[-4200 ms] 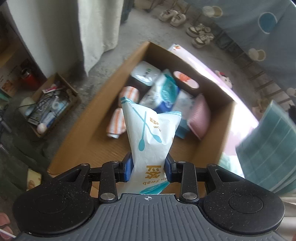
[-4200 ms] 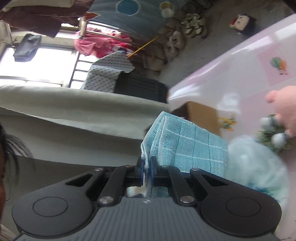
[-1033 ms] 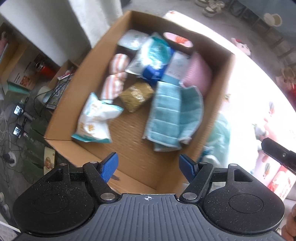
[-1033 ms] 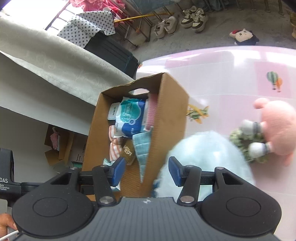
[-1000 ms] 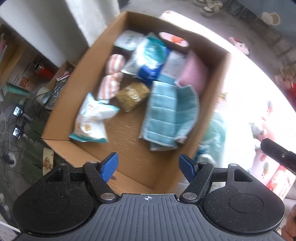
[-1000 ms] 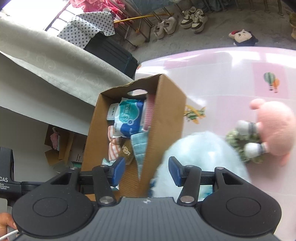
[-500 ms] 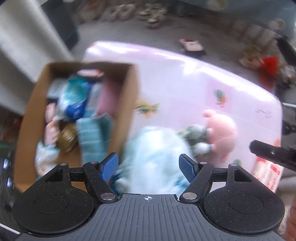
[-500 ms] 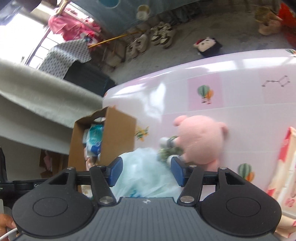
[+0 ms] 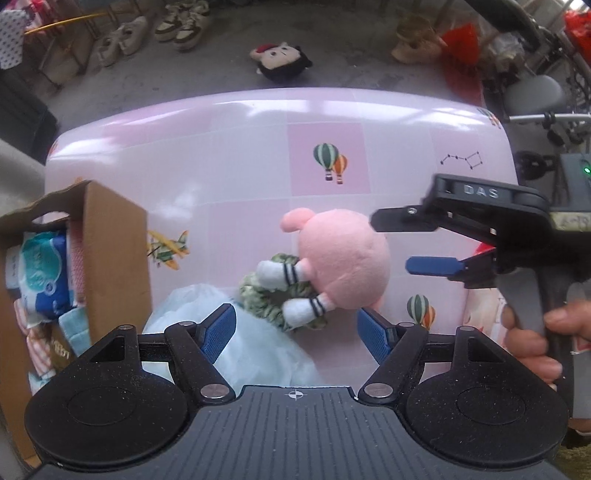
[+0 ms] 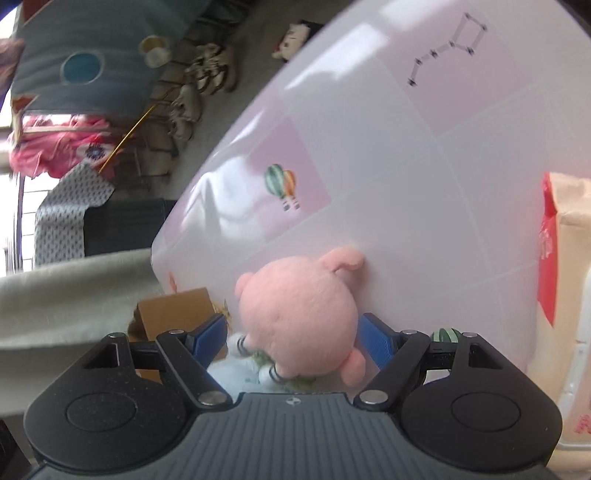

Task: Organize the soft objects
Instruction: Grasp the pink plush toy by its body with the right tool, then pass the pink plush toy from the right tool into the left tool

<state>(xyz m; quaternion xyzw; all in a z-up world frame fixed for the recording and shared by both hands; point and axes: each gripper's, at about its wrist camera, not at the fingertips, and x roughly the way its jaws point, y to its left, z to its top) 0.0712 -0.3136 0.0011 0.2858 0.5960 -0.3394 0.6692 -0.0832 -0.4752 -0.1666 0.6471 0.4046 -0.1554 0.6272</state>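
Observation:
A pink plush toy (image 9: 340, 258) lies on the pink-tiled table (image 9: 251, 155), its striped limbs over a green scrunchie (image 9: 258, 299). Beside them sits a pale blue fluffy item (image 9: 229, 350). My left gripper (image 9: 295, 325) points down over the scrunchie and the fluffy item, open and holding nothing. My right gripper (image 9: 410, 243) comes in from the right. In the right wrist view its jaws are opening, with the plush toy (image 10: 299, 314) between them and the pads not pressing on it. The cardboard box (image 9: 110, 240) at the left holds several soft packs and cloths.
A red-and-cream packet (image 10: 561, 258) lies at the table's right side. A person's hand (image 9: 532, 343) holds the right gripper's handle. On the floor beyond the table are a doll head (image 9: 280, 62), shoes (image 9: 177, 26) and a grey seat (image 9: 532, 92).
The swab pack and blue towel, held earlier, now lie in the box. Both grippers have swung from the box to above the plush toy. The right jaws have spread wider.

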